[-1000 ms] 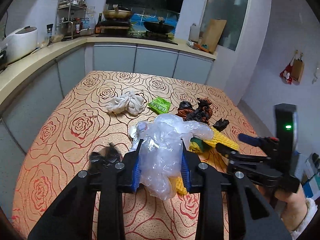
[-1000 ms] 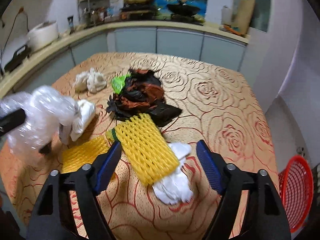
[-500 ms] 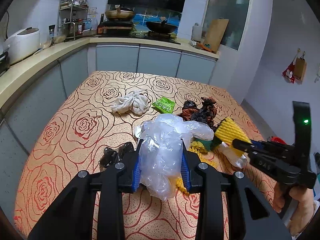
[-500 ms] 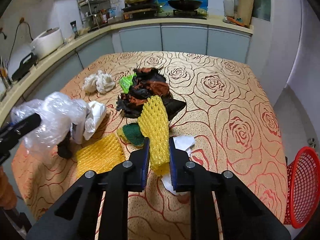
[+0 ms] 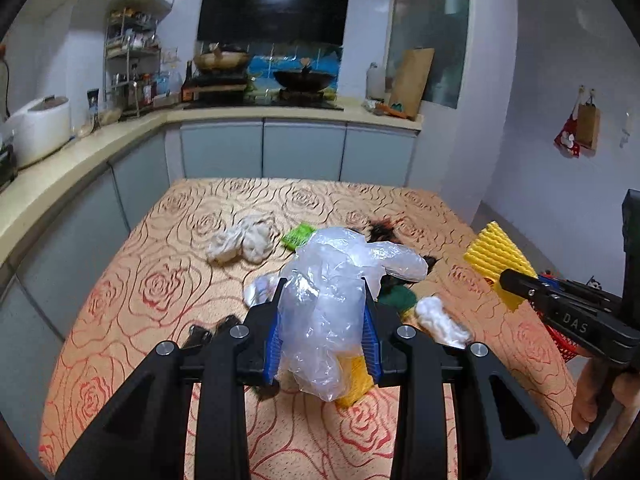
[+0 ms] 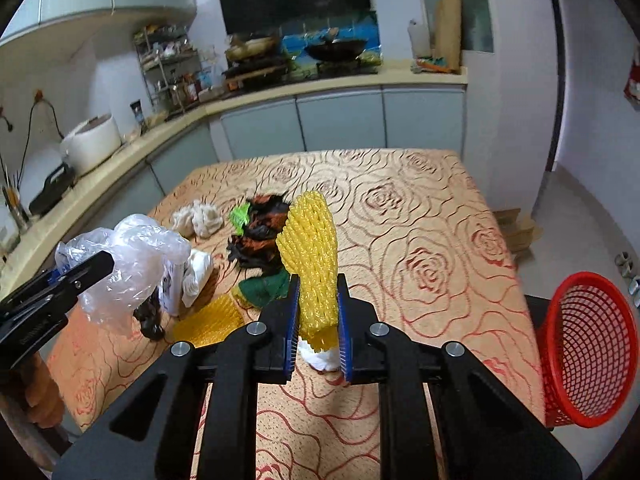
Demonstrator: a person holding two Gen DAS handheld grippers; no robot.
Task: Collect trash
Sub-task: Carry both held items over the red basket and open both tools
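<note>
My left gripper [image 5: 322, 332] is shut on a crumpled clear plastic bag [image 5: 340, 288], held above the rose-patterned table [image 5: 160, 280]. My right gripper [image 6: 318, 320] is shut on a yellow foam net sleeve [image 6: 312, 256], lifted off the table; the sleeve [image 5: 496, 256] also shows at the right of the left wrist view. Left on the table: a second yellow net [image 6: 208, 322], a green wad [image 6: 264, 290], white tissue [image 5: 440, 320], a black and orange wrapper heap [image 6: 260, 232], a green packet [image 5: 298, 236] and a crumpled white cloth [image 5: 240, 242].
A red mesh basket [image 6: 588, 352] stands off the table's right edge, tilted toward me. Kitchen counters with a rice cooker [image 6: 90, 144] and a stove [image 5: 260, 92] run along the left and far walls. A hand [image 5: 600, 396] holds the right gripper's handle.
My right gripper closed on the yellow net sleeve and lifted it off the table. The left gripper rose slightly, keeping hold of the plastic bag.
</note>
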